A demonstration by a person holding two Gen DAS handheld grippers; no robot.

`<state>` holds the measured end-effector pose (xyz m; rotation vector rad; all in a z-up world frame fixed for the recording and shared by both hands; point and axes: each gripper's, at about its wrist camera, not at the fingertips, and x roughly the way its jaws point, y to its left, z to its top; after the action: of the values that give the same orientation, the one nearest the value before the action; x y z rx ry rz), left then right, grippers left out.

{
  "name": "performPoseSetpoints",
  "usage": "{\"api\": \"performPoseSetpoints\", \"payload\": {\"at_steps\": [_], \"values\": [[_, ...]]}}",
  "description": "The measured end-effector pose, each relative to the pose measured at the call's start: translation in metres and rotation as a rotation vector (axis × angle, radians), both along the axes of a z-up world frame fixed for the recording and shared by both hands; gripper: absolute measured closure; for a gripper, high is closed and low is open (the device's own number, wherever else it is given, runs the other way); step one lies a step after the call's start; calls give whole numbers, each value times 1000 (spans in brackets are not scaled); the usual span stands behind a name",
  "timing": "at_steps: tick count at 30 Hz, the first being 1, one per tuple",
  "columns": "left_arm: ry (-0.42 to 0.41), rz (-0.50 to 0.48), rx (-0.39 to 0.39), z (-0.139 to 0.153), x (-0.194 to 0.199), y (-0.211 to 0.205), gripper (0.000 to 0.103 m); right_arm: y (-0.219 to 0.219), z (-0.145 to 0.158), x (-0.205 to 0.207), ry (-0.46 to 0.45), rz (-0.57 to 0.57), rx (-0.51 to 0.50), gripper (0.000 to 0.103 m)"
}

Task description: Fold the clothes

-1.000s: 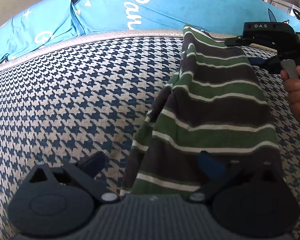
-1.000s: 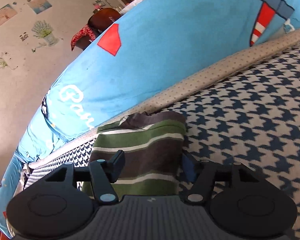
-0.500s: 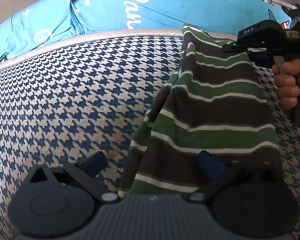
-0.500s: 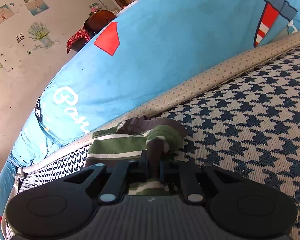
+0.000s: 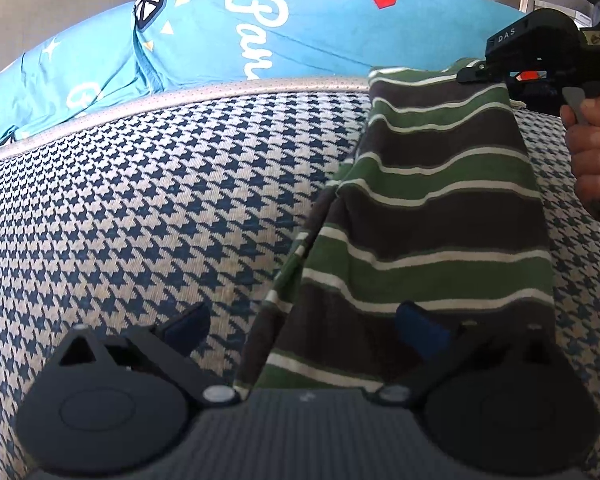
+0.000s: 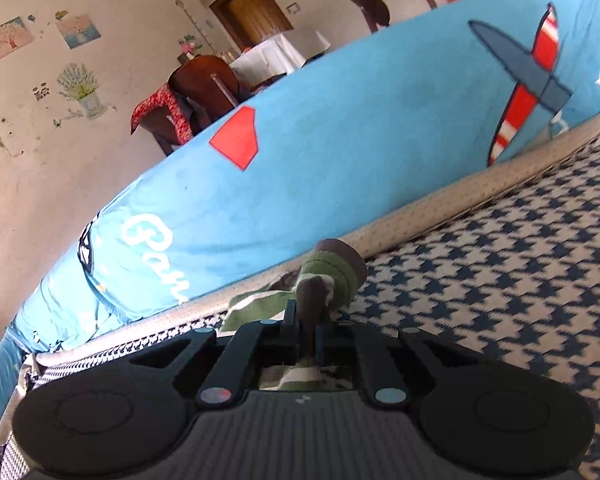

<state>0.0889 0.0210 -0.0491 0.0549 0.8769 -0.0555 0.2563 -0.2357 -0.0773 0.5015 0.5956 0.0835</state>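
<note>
Right hand-held gripper [image 6: 306, 330] pinches the striped garment's [image 5: 432, 216] far corner; left hand-held gripper [image 5: 304, 326] spread wide, low

Right gripper [image 6: 306, 326] fingers, apart a second ago, now clamped on far end of striped garment [image 6: 332, 276]; fabric bunched up, lifted off mattress.

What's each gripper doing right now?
Left gripper: open, straddling the striped garment's near end, not clamped.
Right gripper: shut on the striped garment.

shirt [image 5: 432, 216] on mattress [image 5: 160, 208], duvet [image 5: 300, 28] behind, R claw [image 6: 306, 330] at far end
</note>
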Motion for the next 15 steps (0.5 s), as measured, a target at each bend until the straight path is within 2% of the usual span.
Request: {"api": "performPoseSetpoints", "payload": {"at_steps": [8,15], "values": [[-30,-41,11,4,-6,-9,0,-24,19,-18,-24,-85,-29,94],[-64,-76,34,3,-9,-19,0,-79,33,-49,-25,-244,-64,94]]}}
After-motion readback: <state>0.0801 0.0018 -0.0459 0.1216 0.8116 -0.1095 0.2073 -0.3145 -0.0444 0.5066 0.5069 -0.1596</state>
